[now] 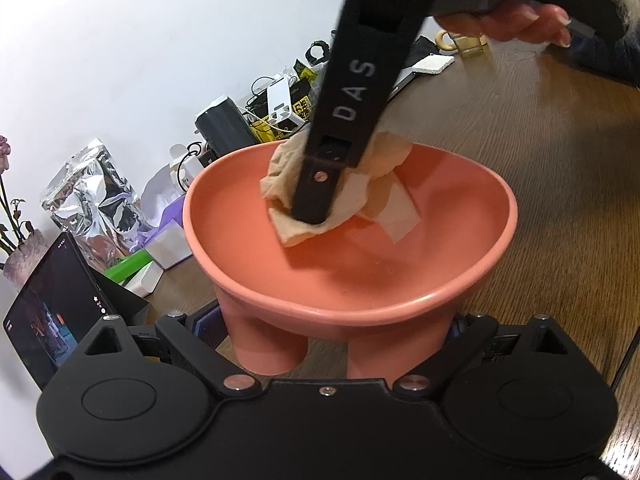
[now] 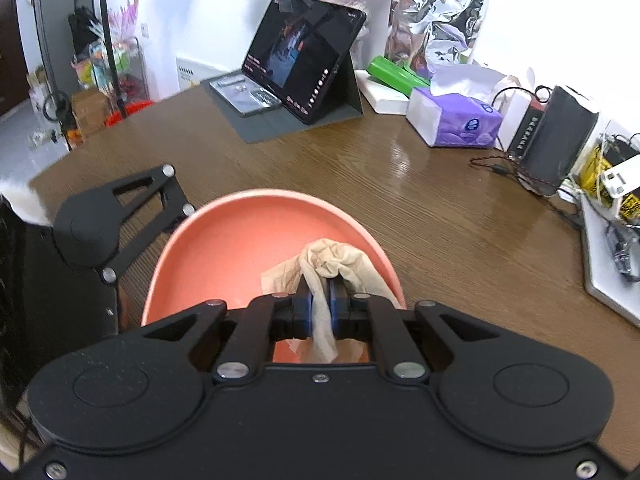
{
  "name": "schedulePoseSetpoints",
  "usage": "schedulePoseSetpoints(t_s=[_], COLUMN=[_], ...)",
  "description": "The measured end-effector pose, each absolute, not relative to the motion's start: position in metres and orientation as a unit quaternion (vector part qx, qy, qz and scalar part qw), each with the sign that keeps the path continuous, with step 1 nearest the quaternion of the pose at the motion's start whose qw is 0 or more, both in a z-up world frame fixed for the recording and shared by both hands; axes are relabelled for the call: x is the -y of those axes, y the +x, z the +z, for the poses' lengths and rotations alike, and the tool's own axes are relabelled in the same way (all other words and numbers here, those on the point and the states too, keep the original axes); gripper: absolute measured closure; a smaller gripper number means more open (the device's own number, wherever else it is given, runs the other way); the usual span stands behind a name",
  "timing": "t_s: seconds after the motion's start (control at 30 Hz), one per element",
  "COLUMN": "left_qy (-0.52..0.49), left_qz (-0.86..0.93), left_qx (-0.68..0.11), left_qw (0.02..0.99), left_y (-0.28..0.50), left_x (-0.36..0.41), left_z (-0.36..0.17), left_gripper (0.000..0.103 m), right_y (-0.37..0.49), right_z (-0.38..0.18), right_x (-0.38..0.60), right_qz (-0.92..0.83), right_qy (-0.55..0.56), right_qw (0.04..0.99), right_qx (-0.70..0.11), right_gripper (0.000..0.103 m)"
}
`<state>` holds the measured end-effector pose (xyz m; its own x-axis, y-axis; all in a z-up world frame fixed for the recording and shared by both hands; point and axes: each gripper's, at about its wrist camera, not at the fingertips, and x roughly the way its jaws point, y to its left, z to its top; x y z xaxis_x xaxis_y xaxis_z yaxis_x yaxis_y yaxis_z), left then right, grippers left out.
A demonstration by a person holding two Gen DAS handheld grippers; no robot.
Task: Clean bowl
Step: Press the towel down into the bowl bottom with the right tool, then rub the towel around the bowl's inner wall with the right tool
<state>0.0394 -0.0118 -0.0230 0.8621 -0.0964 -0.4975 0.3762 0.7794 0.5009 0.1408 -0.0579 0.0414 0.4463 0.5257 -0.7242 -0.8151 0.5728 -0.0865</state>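
A salmon-pink bowl [image 1: 400, 300] on stubby legs stands on the wooden table [image 2: 440, 220]. My left gripper [image 1: 334, 324] straddles its base, with the blue pads against both sides of the legs, shut on the bowl. My right gripper [image 1: 312, 216] reaches down into the bowl from above, shut on a crumpled beige cloth [image 1: 288, 168] and pressing it against the inner wall. In the right wrist view the cloth [image 2: 340, 256] bunches ahead of the right gripper [image 2: 320, 284] and trails back between the pads, over the bowl [image 2: 224, 248]. The left gripper's finger [image 2: 176, 208] meets the bowl's left side.
A tablet [image 2: 304, 60] on a folding stand sits at the far side of the table. A purple tissue pack [image 2: 460, 120], a foil bag [image 2: 436, 16], a black speaker [image 2: 560, 140] and cables line the wall. A white board [image 2: 612, 272] lies to the right. A hand [image 1: 512, 20] holds the right gripper.
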Motion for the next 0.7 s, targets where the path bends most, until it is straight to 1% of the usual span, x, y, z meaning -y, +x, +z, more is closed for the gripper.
schedulePoseSetpoints(t_s=[0.27,0.7], left_qy=[0.306,0.306], left_qz=[-0.130,-0.129], left_qx=[-0.228,-0.227], left_qw=[0.915,0.915], left_y=[0.046,0.046], left_x=[0.009,0.008], left_z=[-0.023,-0.024], left_gripper=[0.008,0.008], right_y=[0.134,0.127], right_z=[0.039,0.035], right_x=[0.060,0.065], right_qz=[0.387,0.379], right_qy=[-0.262,-0.296], right_qw=[0.814,0.795], right_qx=[-0.344,-0.370], right_gripper=[0.094,0.094])
